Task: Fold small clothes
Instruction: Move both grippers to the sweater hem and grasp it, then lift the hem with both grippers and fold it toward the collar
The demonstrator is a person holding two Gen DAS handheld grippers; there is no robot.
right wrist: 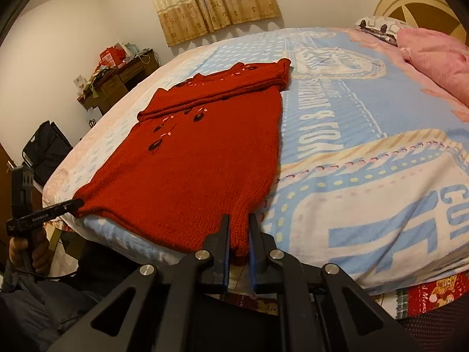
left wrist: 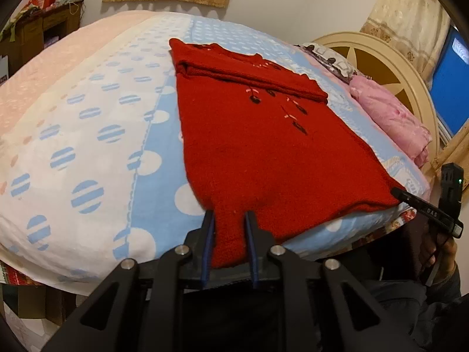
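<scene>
A red knitted sweater (left wrist: 263, 152) with dark embroidered flowers lies flat on the bed (left wrist: 88, 123), its sleeves folded across the far end. My left gripper (left wrist: 230, 215) is shut on the sweater's near hem at its left corner. My right gripper (right wrist: 239, 220) is shut on the near hem at the right corner of the sweater (right wrist: 199, 170). Each gripper also shows in the other's view: the right gripper (left wrist: 400, 192) at the far corner, the left gripper (right wrist: 77, 204) likewise.
A pink folded quilt (left wrist: 392, 117) and a patterned pillow (left wrist: 331, 58) lie by the round headboard (left wrist: 378, 58). A cluttered wooden desk (right wrist: 117, 79) stands by the wall. Curtains (right wrist: 211, 0) hang behind. The bed's near edge runs just below the grippers.
</scene>
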